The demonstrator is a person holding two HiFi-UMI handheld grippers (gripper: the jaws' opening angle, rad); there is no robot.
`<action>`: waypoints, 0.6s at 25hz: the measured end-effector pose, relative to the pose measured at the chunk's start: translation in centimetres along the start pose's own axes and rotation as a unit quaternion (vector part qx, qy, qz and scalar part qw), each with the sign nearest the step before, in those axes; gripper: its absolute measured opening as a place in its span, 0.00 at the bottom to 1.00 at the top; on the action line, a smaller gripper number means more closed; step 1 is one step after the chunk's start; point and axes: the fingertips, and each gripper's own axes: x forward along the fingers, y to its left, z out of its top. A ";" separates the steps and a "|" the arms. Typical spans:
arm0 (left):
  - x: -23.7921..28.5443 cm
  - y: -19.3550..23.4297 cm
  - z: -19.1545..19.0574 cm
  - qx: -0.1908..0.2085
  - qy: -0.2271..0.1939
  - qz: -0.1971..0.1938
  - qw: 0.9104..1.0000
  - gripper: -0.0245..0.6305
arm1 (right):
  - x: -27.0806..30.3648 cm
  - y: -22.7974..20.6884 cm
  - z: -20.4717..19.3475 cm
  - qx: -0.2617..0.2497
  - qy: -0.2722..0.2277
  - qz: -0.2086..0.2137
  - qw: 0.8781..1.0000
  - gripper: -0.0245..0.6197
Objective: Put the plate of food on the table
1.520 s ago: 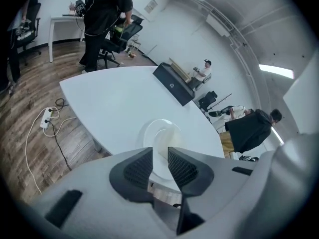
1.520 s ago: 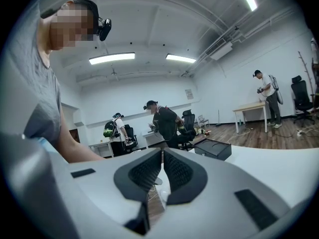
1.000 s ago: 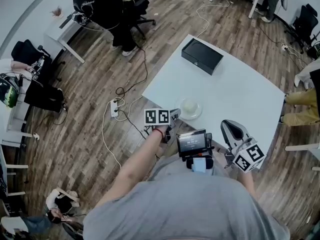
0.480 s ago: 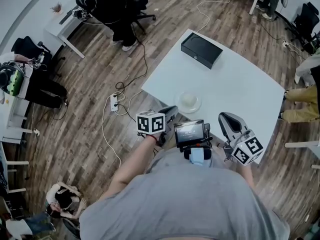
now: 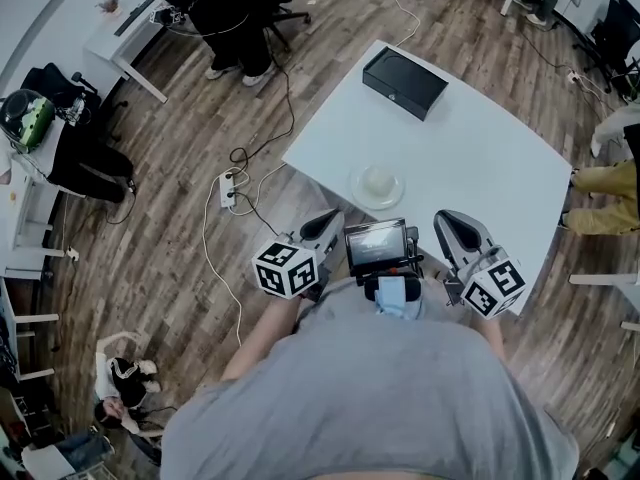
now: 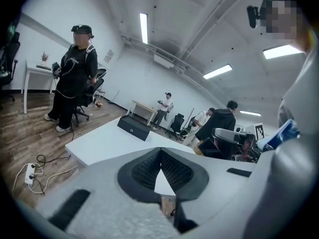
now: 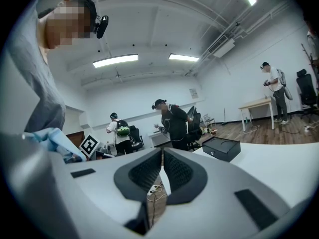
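The clear plate of food (image 5: 378, 185) rests on the white table (image 5: 470, 158) near its front edge, and nothing touches it. Drawn back to my body, my left gripper (image 5: 329, 218) is short of the table edge and left of the plate; its jaws are shut and empty. To the plate's right, my right gripper (image 5: 447, 219) is over the table's front edge, also shut with nothing in it. In the left gripper view, the left gripper (image 6: 160, 151) points over the table (image 6: 104, 143). The pads of the right gripper (image 7: 162, 151) meet in the right gripper view.
A black box (image 5: 404, 82) lies at the table's far end. A power strip (image 5: 228, 190) and cables lie on the wood floor left of the table. A person in black (image 5: 222, 8) stands beyond it, and a seated person's legs (image 5: 600, 208) are at the right edge.
My left gripper has drawn back from beside the plate toward my body, down and left. The plate stays on the table. The right gripper has hardly moved.
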 end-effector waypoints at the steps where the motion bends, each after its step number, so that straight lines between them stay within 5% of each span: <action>1: -0.5 -0.2 0.2 0.004 -0.011 0.002 1.000 0.07 | 0.0 0.2 -0.2 0.001 0.001 0.001 1.000 0.09; 8: -2.3 -1.2 1.7 0.051 -0.055 0.014 0.997 0.07 | 0.2 0.6 -0.7 -0.004 0.019 0.006 1.000 0.09; 15: -2.5 -1.3 2.2 0.040 -0.068 0.011 0.997 0.07 | 0.3 0.8 -0.8 -0.025 0.038 0.002 0.999 0.08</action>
